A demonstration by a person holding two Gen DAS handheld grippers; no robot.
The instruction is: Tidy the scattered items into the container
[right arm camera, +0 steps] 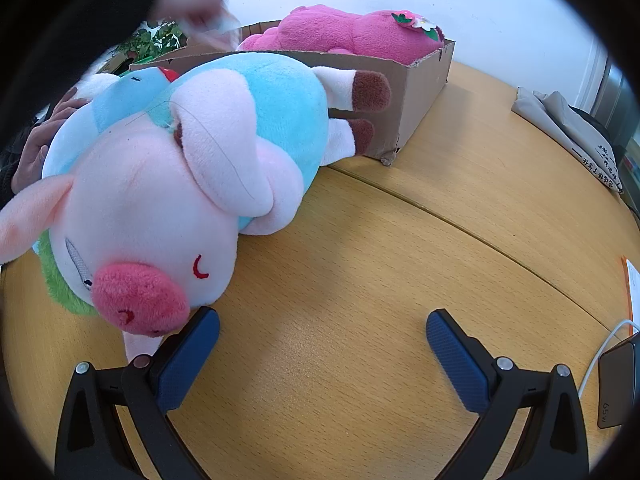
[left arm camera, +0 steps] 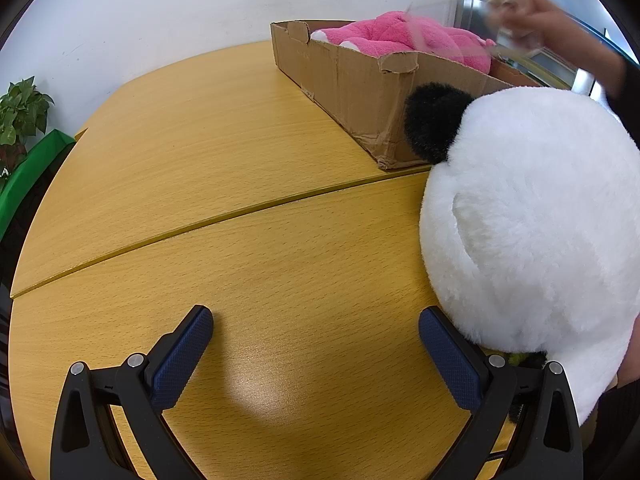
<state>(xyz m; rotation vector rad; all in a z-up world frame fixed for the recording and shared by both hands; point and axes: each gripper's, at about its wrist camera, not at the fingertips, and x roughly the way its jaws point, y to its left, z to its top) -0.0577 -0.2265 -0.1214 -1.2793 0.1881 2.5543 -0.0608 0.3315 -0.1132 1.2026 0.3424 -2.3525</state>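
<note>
A cardboard box (left arm camera: 352,84) stands at the back of the wooden table, with a pink plush toy (left arm camera: 400,34) lying inside it. A white plush with a black ear (left arm camera: 532,216) sits at the right in the left wrist view, touching the right finger of my open left gripper (left arm camera: 316,332). In the right wrist view a pig plush in a blue outfit (right arm camera: 176,176) lies on the table against the cardboard box (right arm camera: 420,84), and the pink plush toy (right arm camera: 352,36) shows above the rim. My open right gripper (right arm camera: 322,336) is empty, its left finger just under the pig's snout.
A blurred hand (left arm camera: 532,16) moves above the box. Another hand (right arm camera: 38,148) rests behind the pig. A potted plant (left arm camera: 22,112) stands off the table's far left. Grey fabric (right arm camera: 568,132) and a charger with a white cable (right arm camera: 616,380) lie at the right.
</note>
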